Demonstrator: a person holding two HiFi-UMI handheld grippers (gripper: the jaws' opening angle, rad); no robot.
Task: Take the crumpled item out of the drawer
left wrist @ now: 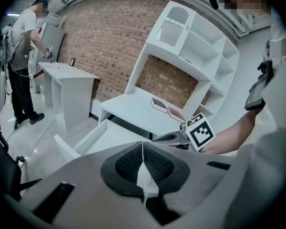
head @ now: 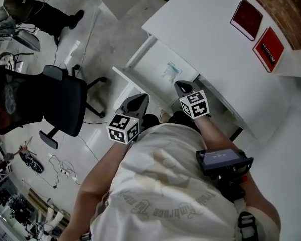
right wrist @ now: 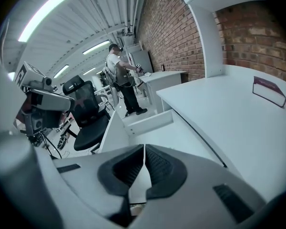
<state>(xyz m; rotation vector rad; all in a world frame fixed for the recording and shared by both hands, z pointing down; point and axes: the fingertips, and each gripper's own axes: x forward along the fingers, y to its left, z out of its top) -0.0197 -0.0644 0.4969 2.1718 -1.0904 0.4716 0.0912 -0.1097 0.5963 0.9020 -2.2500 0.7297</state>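
Black office chair [head: 65, 102] on floor; red books [head: 247, 18] on desk [head: 205, 39]

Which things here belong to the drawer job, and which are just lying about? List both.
Job:
crumpled item
open drawer
left claw, shut, empty
right claw, shut, empty

Lying about:
plain red book
labelled red book
black office chair
floor cables

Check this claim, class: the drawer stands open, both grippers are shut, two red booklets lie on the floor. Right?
Wrong in one respect: the red booklets lie on the white desk, not the floor; the head view shows it.
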